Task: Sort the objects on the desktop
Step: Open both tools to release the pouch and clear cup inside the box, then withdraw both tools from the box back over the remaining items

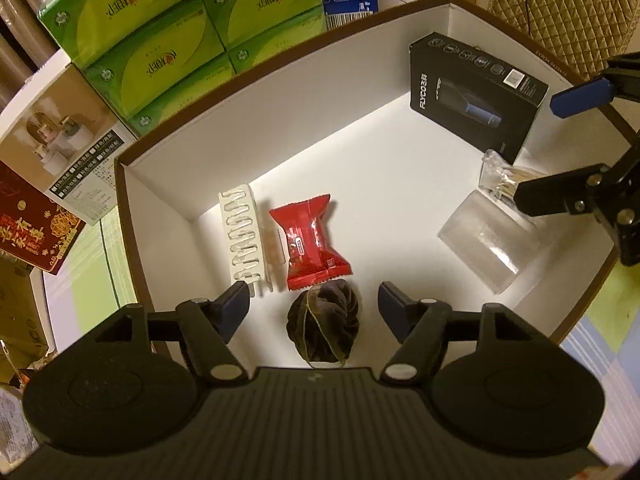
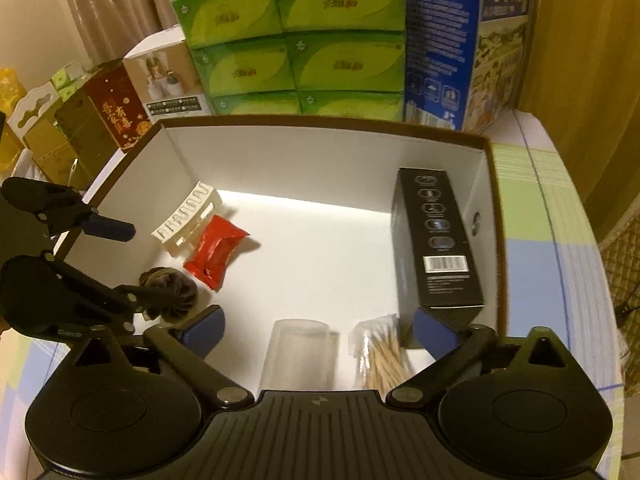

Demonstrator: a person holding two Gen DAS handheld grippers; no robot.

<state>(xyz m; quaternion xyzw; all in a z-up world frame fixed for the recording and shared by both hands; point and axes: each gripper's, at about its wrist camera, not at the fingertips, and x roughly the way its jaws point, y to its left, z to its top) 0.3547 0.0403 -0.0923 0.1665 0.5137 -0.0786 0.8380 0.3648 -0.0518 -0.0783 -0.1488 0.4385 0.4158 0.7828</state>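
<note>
A white-lined open box (image 1: pixel 280 128) (image 2: pixel 280 152) holds the sorted objects. In it lie a dark fabric scrunchie (image 1: pixel 323 326) (image 2: pixel 170 290), a red snack packet (image 1: pixel 309 242) (image 2: pixel 216 254), a white plastic clip strip (image 1: pixel 244 236) (image 2: pixel 186 218), a black razor box (image 1: pixel 476 94) (image 2: pixel 436 240), a clear plastic cup (image 1: pixel 486 240) (image 2: pixel 298 354) on its side and a bag of toothpicks (image 1: pixel 500 176) (image 2: pixel 380 352). My left gripper (image 1: pixel 314 308) (image 2: pixel 148 276) is open, jaws either side of the scrunchie. My right gripper (image 2: pixel 318 330) (image 1: pixel 552 148) is open above the cup and toothpicks.
Green tissue packs (image 1: pixel 160 36) (image 2: pixel 296 36) are stacked behind the box, with a blue carton (image 2: pixel 440 40) to their right. A white product box (image 1: pixel 56 140) and a red gift box (image 1: pixel 32 228) stand at the left. A checked tablecloth (image 2: pixel 552 240) covers the table.
</note>
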